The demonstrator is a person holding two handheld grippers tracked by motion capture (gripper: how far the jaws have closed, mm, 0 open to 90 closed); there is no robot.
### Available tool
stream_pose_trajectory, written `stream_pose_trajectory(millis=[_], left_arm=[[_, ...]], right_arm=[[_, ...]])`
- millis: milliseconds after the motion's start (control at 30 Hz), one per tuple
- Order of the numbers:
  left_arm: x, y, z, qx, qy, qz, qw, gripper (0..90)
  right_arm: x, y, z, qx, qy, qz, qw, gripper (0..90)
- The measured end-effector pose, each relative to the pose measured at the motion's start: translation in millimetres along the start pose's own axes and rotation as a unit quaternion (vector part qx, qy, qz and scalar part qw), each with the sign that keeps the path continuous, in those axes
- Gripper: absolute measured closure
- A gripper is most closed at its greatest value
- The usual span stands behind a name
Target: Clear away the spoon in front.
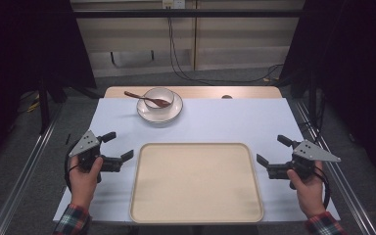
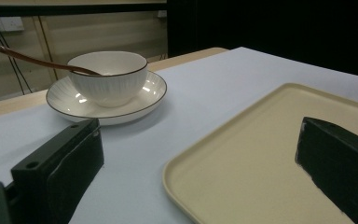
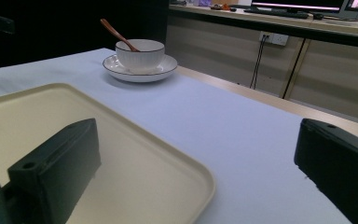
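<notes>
A beige tray (image 1: 196, 215) lies bare at the front middle of the white-covered table. At the back stands a white bowl (image 1: 158, 97) on a white saucer (image 1: 175, 111), with a brown wooden spoon (image 1: 139, 97) resting in the bowl, handle to the left. My left gripper (image 1: 118, 147) is held open just left of the tray, nothing between its jaws. My right gripper (image 1: 273, 151) is open just right of the tray, also holding nothing. The left gripper view has the bowl (image 2: 108, 77), saucer (image 2: 60, 100), spoon (image 2: 32, 59) and tray (image 2: 261, 154) ahead. The right gripper view has the bowl (image 3: 142, 55) and tray (image 3: 135, 158).
The white cover (image 1: 235, 120) ends short of the wooden table's back edge (image 1: 254, 92). Metal rails (image 1: 24, 171) run along both sides of the table. Cables (image 1: 186, 73) hang down the back wall to the floor.
</notes>
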State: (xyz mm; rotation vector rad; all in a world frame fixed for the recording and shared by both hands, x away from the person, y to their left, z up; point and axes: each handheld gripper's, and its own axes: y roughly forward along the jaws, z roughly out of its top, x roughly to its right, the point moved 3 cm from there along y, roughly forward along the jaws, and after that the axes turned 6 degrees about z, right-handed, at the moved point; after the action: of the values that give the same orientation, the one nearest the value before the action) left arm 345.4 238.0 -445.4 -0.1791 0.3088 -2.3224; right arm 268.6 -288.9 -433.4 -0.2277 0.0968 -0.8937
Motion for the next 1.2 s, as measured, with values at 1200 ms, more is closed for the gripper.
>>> stream_pose_trajectory(millis=[1200], left_arm=[[-26.4, 27.0, 4.8, -0.029, -0.05, 0.042, 0.9974, 0.0]], right_arm=[[-2.8, 2.6, -2.8, -0.01, -0.012, 0.007, 0.9998, 0.1]])
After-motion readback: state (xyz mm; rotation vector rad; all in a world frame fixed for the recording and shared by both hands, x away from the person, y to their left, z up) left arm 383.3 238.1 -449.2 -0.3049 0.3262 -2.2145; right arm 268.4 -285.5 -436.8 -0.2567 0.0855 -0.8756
